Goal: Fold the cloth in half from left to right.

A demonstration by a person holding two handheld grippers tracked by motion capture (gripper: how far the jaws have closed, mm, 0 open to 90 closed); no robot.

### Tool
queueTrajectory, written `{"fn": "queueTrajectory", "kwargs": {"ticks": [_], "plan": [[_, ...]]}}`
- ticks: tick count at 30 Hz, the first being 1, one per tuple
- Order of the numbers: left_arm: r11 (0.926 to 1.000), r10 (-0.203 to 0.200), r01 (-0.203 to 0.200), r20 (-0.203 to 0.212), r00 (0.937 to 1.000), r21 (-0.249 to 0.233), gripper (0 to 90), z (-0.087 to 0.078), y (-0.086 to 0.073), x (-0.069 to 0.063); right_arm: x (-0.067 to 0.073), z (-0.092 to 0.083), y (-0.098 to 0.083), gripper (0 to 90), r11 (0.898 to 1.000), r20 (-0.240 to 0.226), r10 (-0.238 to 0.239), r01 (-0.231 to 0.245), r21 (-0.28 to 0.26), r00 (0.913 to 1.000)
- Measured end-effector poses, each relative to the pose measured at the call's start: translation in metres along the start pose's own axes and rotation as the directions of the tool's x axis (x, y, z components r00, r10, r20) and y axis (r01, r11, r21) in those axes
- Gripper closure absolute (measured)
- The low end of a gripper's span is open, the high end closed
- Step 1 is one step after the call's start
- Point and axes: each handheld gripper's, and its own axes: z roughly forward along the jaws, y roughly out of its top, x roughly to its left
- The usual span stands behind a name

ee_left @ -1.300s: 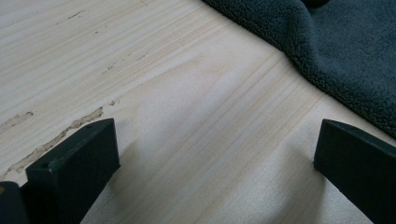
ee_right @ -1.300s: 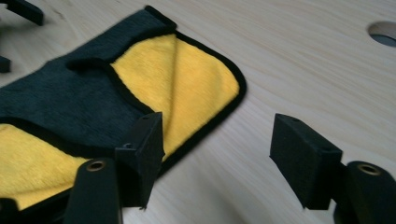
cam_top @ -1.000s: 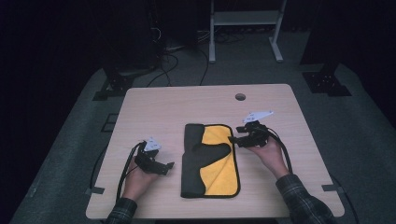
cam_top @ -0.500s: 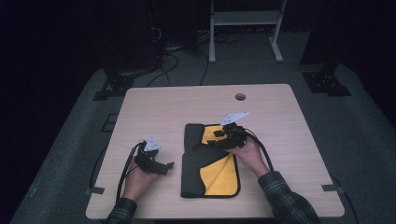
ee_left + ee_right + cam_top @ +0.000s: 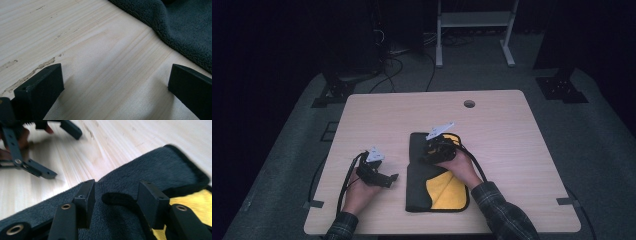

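Now the right tool (image 5: 116, 195), closing, straddles a cloth (image 5: 422, 172) fold (left tool (image 5: 115, 85) spread).

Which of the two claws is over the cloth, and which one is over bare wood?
The right claw is over the dark and yellow cloth. The left claw stays beside it, above the bare table.
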Motion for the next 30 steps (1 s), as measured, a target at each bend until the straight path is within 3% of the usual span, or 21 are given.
{"fn": "queueTrajectory", "kwargs": {"ticks": [5,12,15,22,30], "plan": [[1.0000,0.001,-0.001,-0.001,1.0000,0.000,0.0,0.000,0.000,0.000,0.001,0.015,-0.004,47.3,0.999,0.011,-0.008,0.007,0.052,0.9999],[1.0000,0.000,0.000,0.000,1.0000,0.000,0.0,0.000,0.000,0.000,0.004,0.019,-0.005,73.8,0.997,0.055,-0.040,0.036,0.065,0.9977],[1.0000,-0.001,0.001,0.002,1.0000,0.000,0.0,0.000,0.000,0.000,0.000,0.011,-0.004,78.8,0.999,0.063,-0.033,0.031,0.034,0.9975],[1.0000,0.005,-0.005,0.001,1.0000,0.004,0.0,0.000,0.000,0.000,-0.022,-0.024,-0.003,80.2,0.997,0.091,0.047,-0.041,-0.068,0.9947],[1.0000,0.003,-0.003,0.002,1.0000,0.002,0.0,0.000,0.000,0.000,-0.056,-0.056,-0.005,80.1,0.984,0.168,0.133,-0.111,-0.138,0.9768]]}}
